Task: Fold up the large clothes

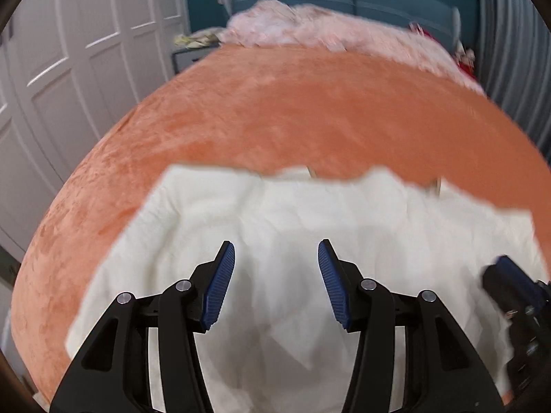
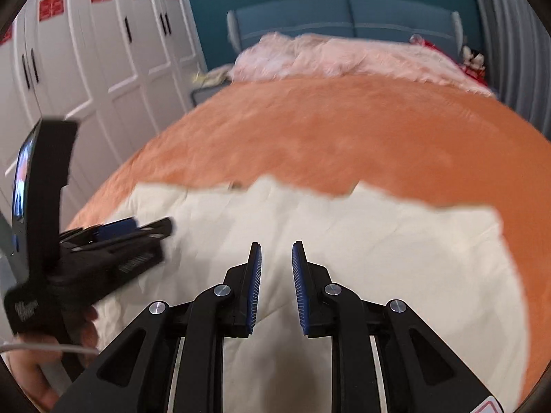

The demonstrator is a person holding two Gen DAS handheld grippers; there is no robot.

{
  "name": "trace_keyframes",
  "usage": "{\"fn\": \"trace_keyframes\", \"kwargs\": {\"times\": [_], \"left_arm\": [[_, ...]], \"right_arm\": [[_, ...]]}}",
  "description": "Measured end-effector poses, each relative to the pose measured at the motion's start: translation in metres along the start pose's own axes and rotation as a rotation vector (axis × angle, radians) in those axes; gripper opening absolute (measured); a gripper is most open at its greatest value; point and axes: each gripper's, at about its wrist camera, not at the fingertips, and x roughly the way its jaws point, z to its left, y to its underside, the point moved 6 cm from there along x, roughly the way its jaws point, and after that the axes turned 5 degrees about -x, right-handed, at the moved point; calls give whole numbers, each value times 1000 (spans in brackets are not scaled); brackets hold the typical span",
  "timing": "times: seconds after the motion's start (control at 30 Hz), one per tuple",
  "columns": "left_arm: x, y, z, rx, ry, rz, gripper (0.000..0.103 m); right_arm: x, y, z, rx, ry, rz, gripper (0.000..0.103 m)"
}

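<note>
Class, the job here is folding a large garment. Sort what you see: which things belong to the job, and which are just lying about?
Belongs to the job:
- white garment, spread flat
- left tool, open, empty
- right tool, open, empty
- orange bedspread, the work surface

Just lying about:
- pink fluffy blanket
- red items by the headboard
- white wardrobe

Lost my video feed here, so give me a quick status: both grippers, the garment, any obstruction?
Left gripper open, empty. Right gripper narrowly open, empty. Cream-white fabric garment flat on the orange plush bedspread, ungripped. Nothing in the way.
</note>
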Motion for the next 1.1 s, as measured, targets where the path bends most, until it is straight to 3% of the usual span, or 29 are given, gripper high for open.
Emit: {"fn": "trace_keyframes", "kwargs": {"times": [0.07,0.23,0.53,0.73,0.8,0.9,1.0,1.1], "left_arm": [[13,13,-3,-5,-9,26,49],[24,25,-8,34,-48,-11,50],[33,35,-14,55,-105,-74,50],[35,35,-15,57,-111,-69,50],[32,30,-14,63,-101,-39,50],[12,9,1,-12,-15,14,51],[-3,-20,17,-60,-28,-47,50],[5,-49,27,-58,-73,-79,50]], "right_arm": [[12,11,2,3,-1,32,18],[30,33,-5,17,3,58,13],[43,44,-2,-8,21,54,12],[45,43,-2,-8,20,66,12],[40,36,-4,13,2,89,12],[20,13,-13,42,8,70,13],[5,-16,-21,44,35,19,15],[18,-37,-19,41,24,17,17]]}}
